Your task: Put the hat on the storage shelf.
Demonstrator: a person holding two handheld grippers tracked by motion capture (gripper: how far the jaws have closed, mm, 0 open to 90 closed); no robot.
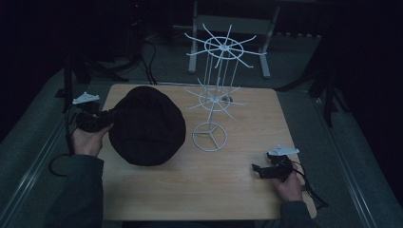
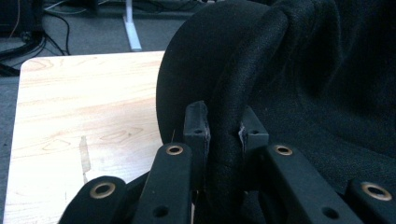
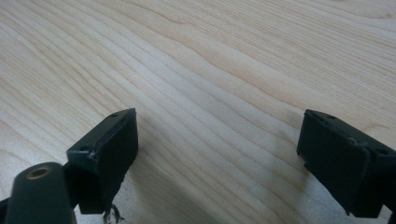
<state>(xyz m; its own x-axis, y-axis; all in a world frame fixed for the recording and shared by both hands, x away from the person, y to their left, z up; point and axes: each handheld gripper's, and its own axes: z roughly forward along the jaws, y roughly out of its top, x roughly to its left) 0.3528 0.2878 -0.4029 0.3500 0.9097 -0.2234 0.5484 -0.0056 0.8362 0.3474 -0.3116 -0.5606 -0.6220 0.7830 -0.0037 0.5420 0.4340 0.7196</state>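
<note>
While the left gripper pinched the rolled brim of the black hat, its jaws pressed tight on a fold of the fabric, the hat sat over the left half of the wooden table, just beside the white wire rack. The right gripper rested low over bare wood near the table's right front corner, its jaws spread wide with nothing between them, well apart from the hat. The main risk seemed to be the grip itself: only a thin edge of soft cloth was caught, so the hat could slide out of the jaws if lifted quickly or swung. Its loose crown might also have sagged and snagged on the rack's thin arms, and a tug there looked likely to tip the light stand over
</note>
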